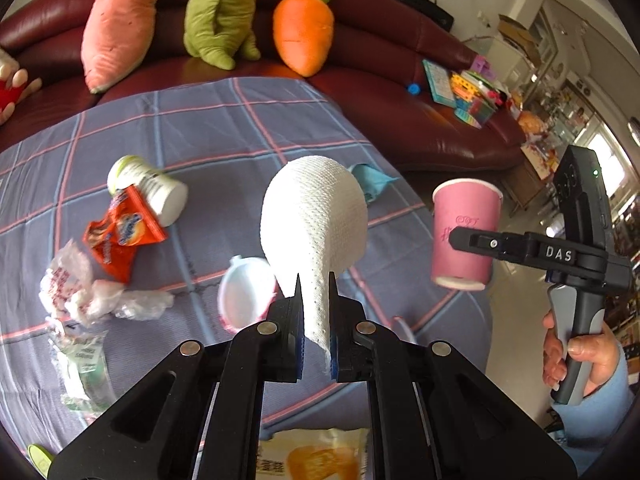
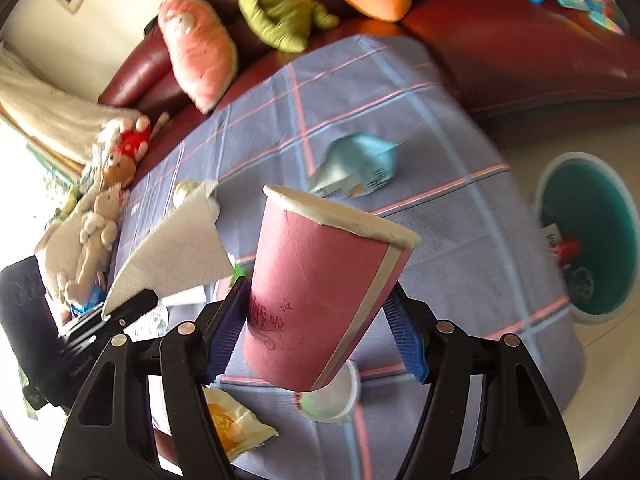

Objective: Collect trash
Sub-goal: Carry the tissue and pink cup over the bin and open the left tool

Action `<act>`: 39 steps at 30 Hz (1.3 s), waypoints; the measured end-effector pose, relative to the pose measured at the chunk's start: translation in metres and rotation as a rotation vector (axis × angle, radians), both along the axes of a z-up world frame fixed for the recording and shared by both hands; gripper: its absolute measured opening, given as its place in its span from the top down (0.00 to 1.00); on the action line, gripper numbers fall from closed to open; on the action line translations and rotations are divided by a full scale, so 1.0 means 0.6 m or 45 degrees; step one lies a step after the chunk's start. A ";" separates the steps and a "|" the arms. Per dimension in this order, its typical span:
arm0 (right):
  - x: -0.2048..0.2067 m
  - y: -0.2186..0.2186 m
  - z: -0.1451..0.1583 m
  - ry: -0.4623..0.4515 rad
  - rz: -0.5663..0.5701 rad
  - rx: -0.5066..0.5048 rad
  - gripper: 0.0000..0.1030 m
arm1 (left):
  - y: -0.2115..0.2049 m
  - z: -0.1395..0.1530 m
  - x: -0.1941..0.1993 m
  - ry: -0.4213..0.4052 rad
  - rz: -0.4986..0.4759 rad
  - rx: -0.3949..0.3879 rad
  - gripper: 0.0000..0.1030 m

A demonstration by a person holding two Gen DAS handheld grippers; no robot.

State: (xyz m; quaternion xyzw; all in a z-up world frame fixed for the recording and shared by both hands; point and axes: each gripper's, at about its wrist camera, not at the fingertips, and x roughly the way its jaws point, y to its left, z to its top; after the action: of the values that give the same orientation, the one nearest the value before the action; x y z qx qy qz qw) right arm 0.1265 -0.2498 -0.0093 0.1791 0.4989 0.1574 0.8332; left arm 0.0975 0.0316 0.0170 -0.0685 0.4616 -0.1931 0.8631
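Note:
My left gripper is shut on a white paper towel and holds it above the table; the towel also shows in the right wrist view. My right gripper is shut on a pink paper cup, lifted off the table; the cup also shows in the left wrist view at the right. On the blue checked tablecloth lie a white tub, an orange snack wrapper, crumpled plastic, a white lid and blue paper.
A teal trash bin stands on the floor right of the table. A dark red sofa with plush toys lies behind. A yellow snack packet sits at the table's near edge. Toys and books lie on the sofa.

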 end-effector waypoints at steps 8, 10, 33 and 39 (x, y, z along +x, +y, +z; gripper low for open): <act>-0.019 -0.133 0.010 -0.046 -0.147 0.029 0.38 | -0.126 0.016 0.025 -0.016 -0.129 0.027 0.91; -0.024 -0.172 0.010 -0.056 -0.191 0.040 0.38 | -0.162 0.018 0.035 -0.012 -0.163 0.024 0.91; -0.057 -0.478 -0.032 -0.025 -0.536 0.017 0.37 | -0.563 -0.080 0.130 0.146 -0.551 0.124 0.91; -0.046 -0.504 -0.042 0.009 -0.563 0.005 0.37 | -0.614 -0.116 0.154 0.198 -0.594 0.136 0.91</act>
State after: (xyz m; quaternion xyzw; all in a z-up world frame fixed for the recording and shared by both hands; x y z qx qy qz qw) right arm 0.0991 -0.5524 -0.0347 0.2863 0.4501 -0.0285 0.8454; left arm 0.1899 -0.3367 -0.0527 0.0709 0.5394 -0.3564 0.7596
